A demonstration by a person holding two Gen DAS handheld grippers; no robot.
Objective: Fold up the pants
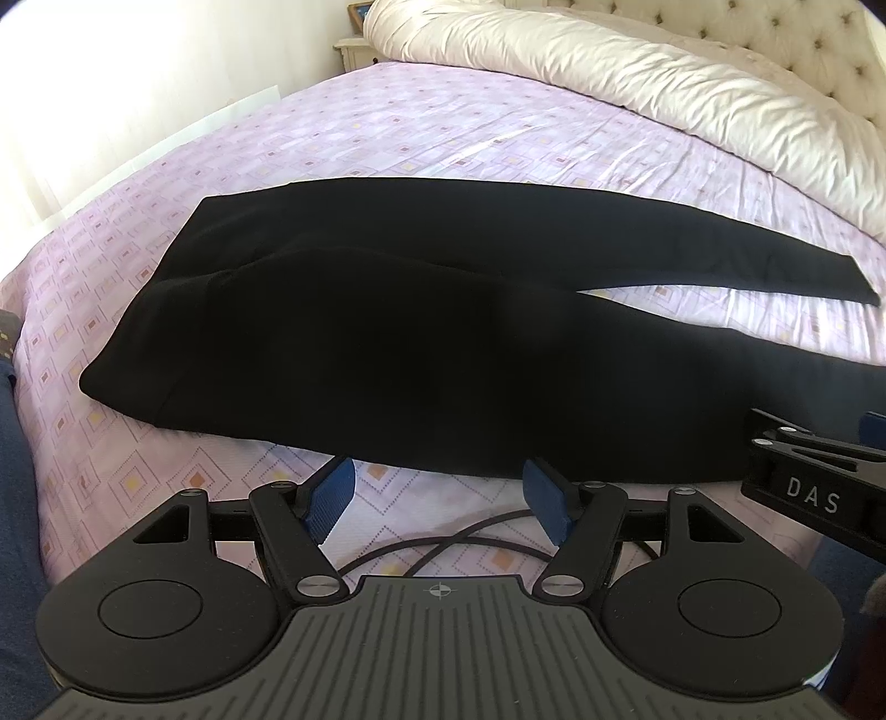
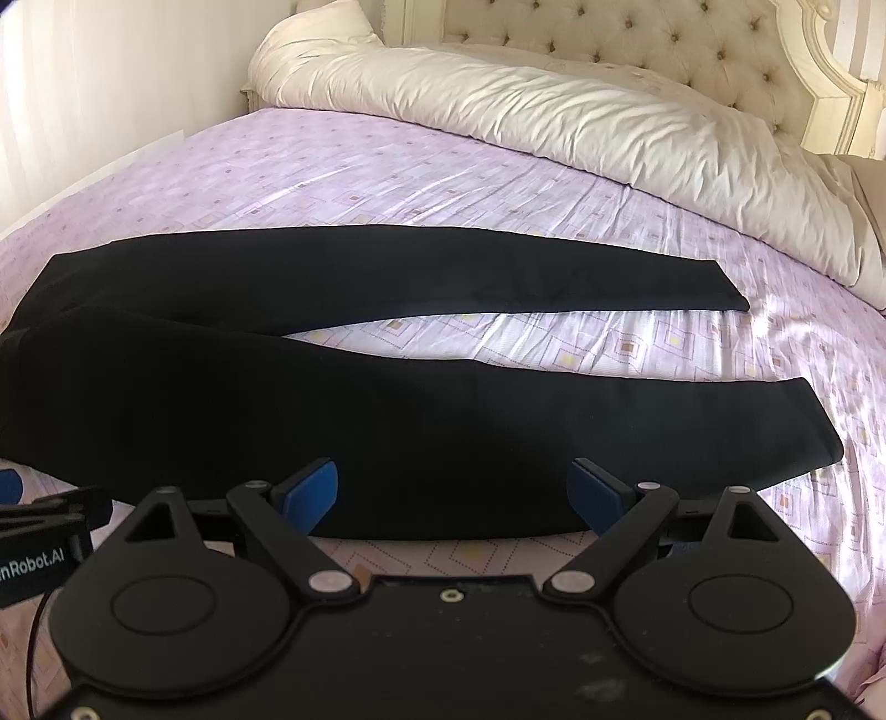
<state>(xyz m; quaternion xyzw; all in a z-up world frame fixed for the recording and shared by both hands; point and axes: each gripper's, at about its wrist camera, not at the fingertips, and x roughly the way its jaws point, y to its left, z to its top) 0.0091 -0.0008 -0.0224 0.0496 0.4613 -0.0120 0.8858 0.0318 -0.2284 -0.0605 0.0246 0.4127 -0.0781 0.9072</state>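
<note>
black pants (image 2: pixel 354 399) lying lengthwise left to right, waist left, legs right, left gripper (image 1: pixel 437 501) and right gripper (image 2: pixel 454 495) spread wide, holding nothing

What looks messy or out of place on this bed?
The black pants lie flat but with legs splayed in a V, showing the purple sheet between them. The white duvet is bunched against the headboard. Nothing looks spilled or damaged.

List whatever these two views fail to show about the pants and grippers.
- Waistband detail on the pants: left wrist view, black fabric too dark.
- Near leg's cuff: left wrist view, cut off at the right edge.
- Right hand-held gripper: left wrist view, frame edge cuts it.
- Left hand-held gripper: right wrist view, likewise.
</note>
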